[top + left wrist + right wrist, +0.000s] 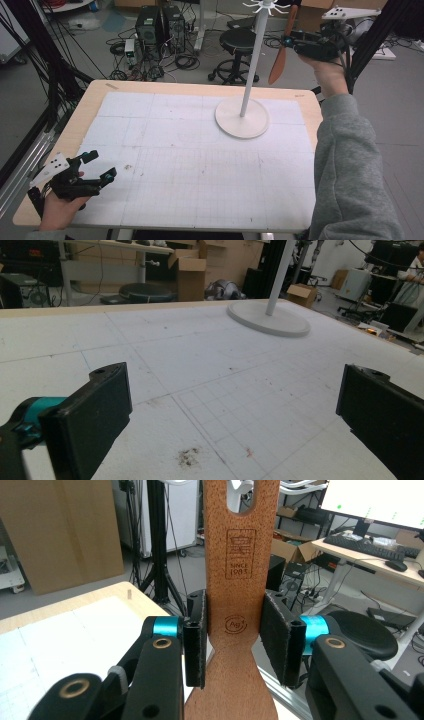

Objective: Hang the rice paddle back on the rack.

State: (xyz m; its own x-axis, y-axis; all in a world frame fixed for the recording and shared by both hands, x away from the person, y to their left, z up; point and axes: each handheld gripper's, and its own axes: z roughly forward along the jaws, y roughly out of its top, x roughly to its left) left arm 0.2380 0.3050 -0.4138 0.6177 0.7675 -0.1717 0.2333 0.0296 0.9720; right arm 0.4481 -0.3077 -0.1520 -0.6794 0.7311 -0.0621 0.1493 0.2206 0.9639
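Note:
A wooden spatula hangs tilted in the air past the table's far right corner, blade down. My right gripper is shut on its handle, just right of the pole of a white hook stand. In the right gripper view the pads press both sides of the spatula's narrow neck, below its hanging hole. The stand's round base rests on the white gridded mat. My left gripper sits low at the front left, open and empty; its jaws stand wide apart around bare mat.
The stand's base lies far ahead of the left gripper. Beyond the table's far edge are a black stool, computer towers and floor cables. Black frame struts rise at the right, close to the raised hand.

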